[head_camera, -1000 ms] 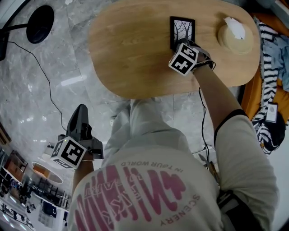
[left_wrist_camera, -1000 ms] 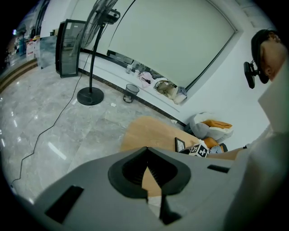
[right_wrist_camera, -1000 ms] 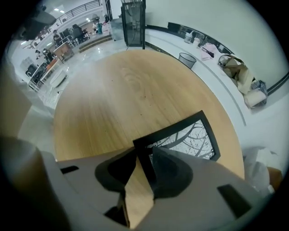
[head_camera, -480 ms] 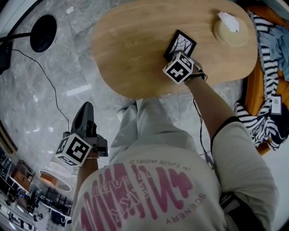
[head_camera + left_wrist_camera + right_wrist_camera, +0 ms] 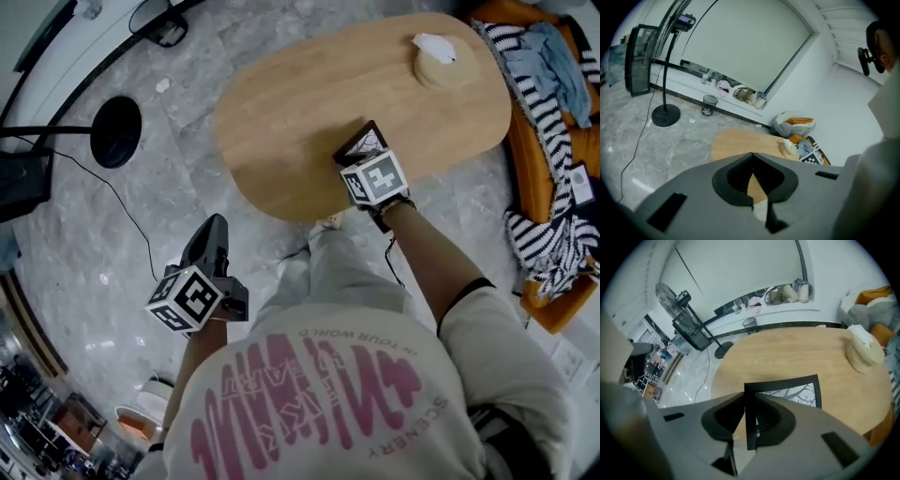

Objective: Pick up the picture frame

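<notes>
Judging by the views, the frame [image 5: 792,389] is pinched edgewise in the jaws of the right gripper [image 5: 749,423], at the near edge of the surface [image 5: 300,103]. Jaws of the left gripper [image 5: 752,164] are pressed together, empty. A firm, level lift is advised.

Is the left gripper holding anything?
No, the left gripper has its jaws together with nothing between them.

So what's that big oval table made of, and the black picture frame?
The oval light-brown table looks like wood, or a wood-look veneer: pale grain streaks run along its smooth, matt top. The thin black picture frame has a plain dark border, maybe plastic or painted wood; I can't tell which.
</notes>
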